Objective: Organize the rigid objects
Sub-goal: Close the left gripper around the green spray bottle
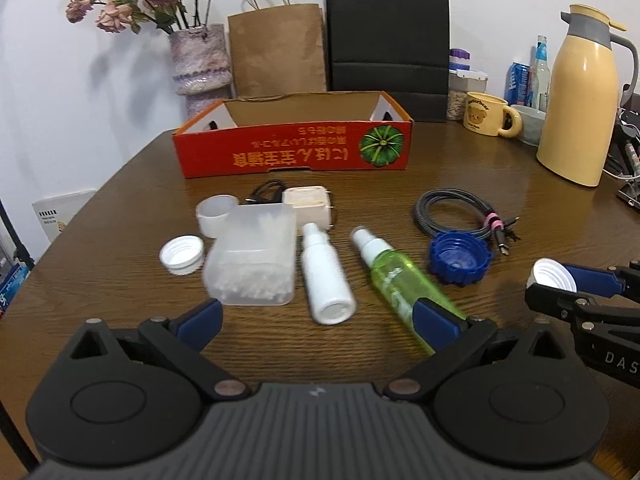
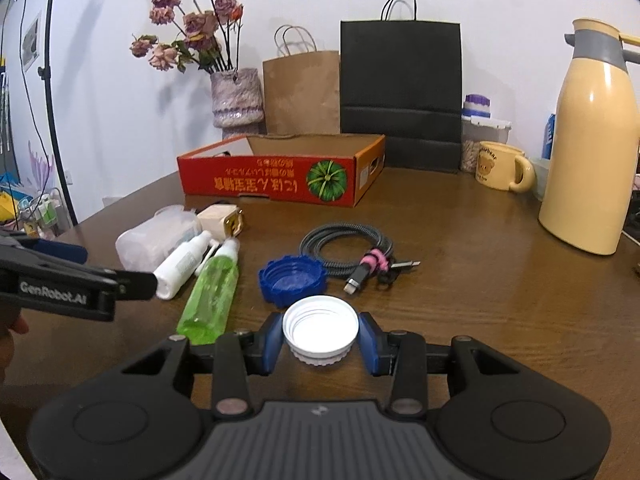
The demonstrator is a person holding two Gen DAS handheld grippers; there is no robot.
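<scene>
My right gripper [image 2: 320, 336] is shut on a white screw cap [image 2: 320, 328], its blue pads pressing both sides; the left wrist view has it at the right edge, cap [image 1: 554, 276] up off the table. My left gripper [image 1: 320, 318] stands open low over the table, nothing between its fingers. Just ahead of it lie a white spray bottle [image 1: 326, 276], a green spray bottle [image 1: 396, 276] and a translucent plastic container [image 1: 256, 256]. A blue cap [image 1: 460, 258], another white cap [image 1: 182, 254] and a white cup [image 1: 216, 212] rest nearby. The red cardboard box [image 1: 296, 152] sits open behind them.
A coiled grey cable [image 1: 452, 212] and a beige charger [image 1: 308, 202] lie on the wooden table [image 1: 500, 176]. A yellow thermos [image 1: 580, 100], a bear mug [image 1: 488, 114], paper bags [image 1: 384, 40] and a flower vase [image 1: 200, 64] line the back.
</scene>
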